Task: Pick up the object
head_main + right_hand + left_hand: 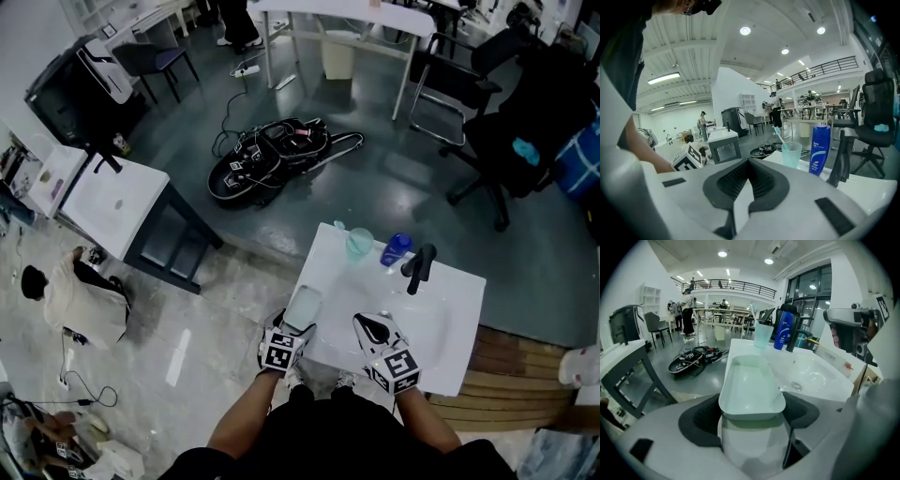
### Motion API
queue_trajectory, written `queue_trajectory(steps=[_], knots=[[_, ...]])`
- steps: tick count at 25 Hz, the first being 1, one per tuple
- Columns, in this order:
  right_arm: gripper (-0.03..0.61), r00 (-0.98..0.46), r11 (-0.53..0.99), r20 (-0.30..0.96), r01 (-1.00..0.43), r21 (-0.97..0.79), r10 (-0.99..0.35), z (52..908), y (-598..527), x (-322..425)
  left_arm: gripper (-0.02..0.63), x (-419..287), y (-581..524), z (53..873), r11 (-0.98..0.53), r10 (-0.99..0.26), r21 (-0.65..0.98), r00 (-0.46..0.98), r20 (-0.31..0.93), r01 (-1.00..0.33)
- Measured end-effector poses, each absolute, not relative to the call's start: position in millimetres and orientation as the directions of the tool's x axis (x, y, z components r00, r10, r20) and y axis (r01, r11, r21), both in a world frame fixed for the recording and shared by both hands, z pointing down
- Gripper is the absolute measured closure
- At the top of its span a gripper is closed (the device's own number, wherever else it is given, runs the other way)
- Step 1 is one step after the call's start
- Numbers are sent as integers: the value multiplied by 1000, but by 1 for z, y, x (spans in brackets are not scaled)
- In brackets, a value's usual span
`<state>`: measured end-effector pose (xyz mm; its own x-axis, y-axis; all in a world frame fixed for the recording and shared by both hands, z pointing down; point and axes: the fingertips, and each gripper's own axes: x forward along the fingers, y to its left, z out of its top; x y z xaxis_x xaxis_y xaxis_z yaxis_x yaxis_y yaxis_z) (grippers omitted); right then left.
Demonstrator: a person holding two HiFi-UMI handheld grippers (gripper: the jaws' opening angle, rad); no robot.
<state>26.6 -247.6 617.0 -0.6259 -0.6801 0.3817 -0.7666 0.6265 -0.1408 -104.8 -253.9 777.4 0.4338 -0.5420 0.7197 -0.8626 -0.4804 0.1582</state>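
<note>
Left gripper view, tray (752, 385) lengthwise toward cup (763, 335)

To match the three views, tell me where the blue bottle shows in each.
Head view: blue bottle right of centre, at the sink's far edge.
Left gripper view: bottle above centre, slightly right.
Right gripper view: bottle right of centre.
Shared landmark: teal cup at its left.

Empty white rectangular dish (302, 307) on washbasin (457, 314) left rim.
</note>
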Motion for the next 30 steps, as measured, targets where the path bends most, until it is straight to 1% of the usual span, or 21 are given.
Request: queue_trajectory(steps=[7, 15, 24, 30], knots=[[560, -623, 622, 381, -770, -142, -683, 619, -248, 30, 196, -104, -258, 768, -477, -580, 133, 425, 695, -869], [560, -621, 617, 375, -773, -146, -688, 614, -249, 27, 196, -111, -269, 732, -455, -640, 115, 415, 646, -883], [560, -624, 621, 354, -771, -139, -696, 607, -254, 26, 196, -108, -289, 658, -437, -741, 95, 418, 526, -894], [560, -609, 607, 331, -785, -124, -721, 598, -257, 35, 198, -104, -299, 612, -430, -785, 84, 418, 457, -899]])
